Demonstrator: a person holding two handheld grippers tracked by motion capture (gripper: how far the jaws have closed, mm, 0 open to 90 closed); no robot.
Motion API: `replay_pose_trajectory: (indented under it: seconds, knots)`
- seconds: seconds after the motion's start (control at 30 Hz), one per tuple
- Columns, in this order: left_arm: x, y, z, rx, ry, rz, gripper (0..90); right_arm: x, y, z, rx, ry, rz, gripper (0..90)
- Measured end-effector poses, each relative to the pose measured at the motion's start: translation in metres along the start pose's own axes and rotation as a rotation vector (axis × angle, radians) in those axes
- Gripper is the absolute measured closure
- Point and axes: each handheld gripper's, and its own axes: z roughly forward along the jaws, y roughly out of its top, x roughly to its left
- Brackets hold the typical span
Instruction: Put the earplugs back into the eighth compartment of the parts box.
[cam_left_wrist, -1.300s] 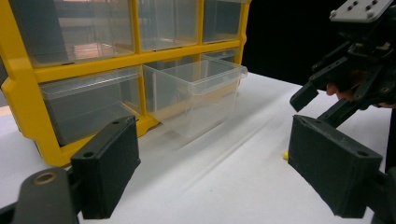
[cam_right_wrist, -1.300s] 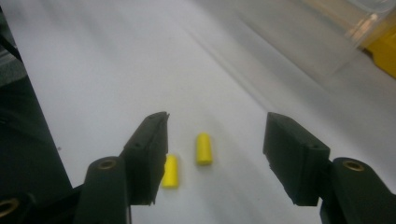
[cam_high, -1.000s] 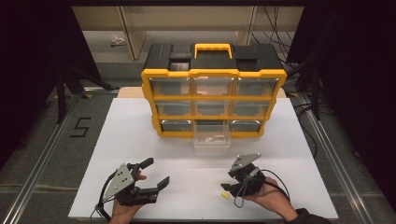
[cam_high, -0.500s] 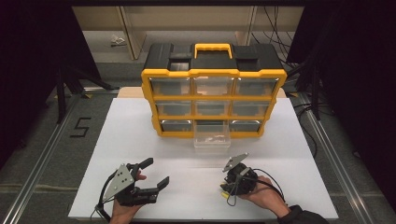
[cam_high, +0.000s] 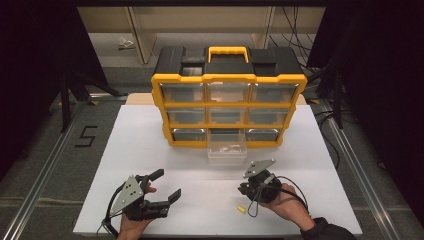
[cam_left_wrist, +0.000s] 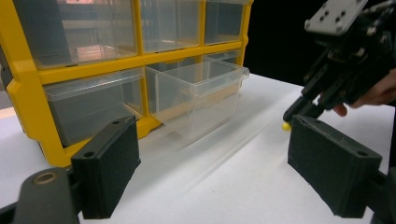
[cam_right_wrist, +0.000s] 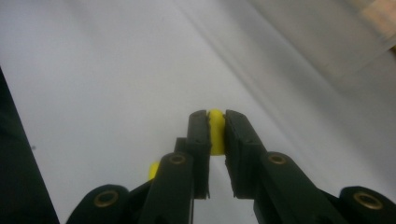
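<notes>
- The right tool (cam_right_wrist: 215, 133) has just been closing, and now it is clenched on a small yellow piece (cam_right_wrist: 215, 130). In the right gripper view the piece sits pinched between the two black jaws, close above the white counter (cam_high: 200, 200).
- A second ago, in the high view, that tool stood wider with the piece lying by it. So the pick-up looks done, and I think the next job is to carry the piece away.
- It may be meant for the clear drawer (cam_high: 227, 150), pulled out at the bottom middle of the yellow drawer box (cam_high: 229, 80).
- A second yellow bit (cam_high: 241, 209) lies on the counter beside the right tool.
- The left tool (cam_high: 162, 187) is released, its jaws wide apart with nothing in them. It has stayed where it was.
- The yellow piece is tiny and blurry, so what it is I cannot tell; it might be a small plug.
- The things in the drawer are hard to make out.
</notes>
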Motion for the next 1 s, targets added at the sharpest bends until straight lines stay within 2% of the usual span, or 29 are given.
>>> replay_pose_trajectory:
  seconds: [0.17,0.2,0.4,0.47,0.7,1.0]
  knots:
    - [0.000,0.000,0.000,0.000,0.000,0.001,16.2,-0.001,0.006,-0.011,-0.037,-0.003,-0.003,81.4]
    - [0.000,0.000,0.000,-0.001,0.001,0.000,16.2,-0.001,0.009,-0.015,-0.058,0.001,-0.011,81.4]
    - [0.000,0.000,0.000,-0.001,0.003,0.001,16.3,0.000,0.017,-0.024,-0.086,-0.004,-0.032,81.4]
    - [0.000,0.000,0.000,-0.001,0.003,0.001,16.2,-0.001,0.023,-0.031,-0.115,-0.014,-0.037,81.4]
    - [0.000,0.000,0.000,-0.004,0.004,0.001,16.2,-0.010,0.036,-0.043,-0.185,-0.039,-0.023,81.5]
    - [0.000,0.000,0.000,-0.005,0.004,0.002,16.4,-0.017,0.049,-0.045,-0.232,-0.063,-0.015,81.7]
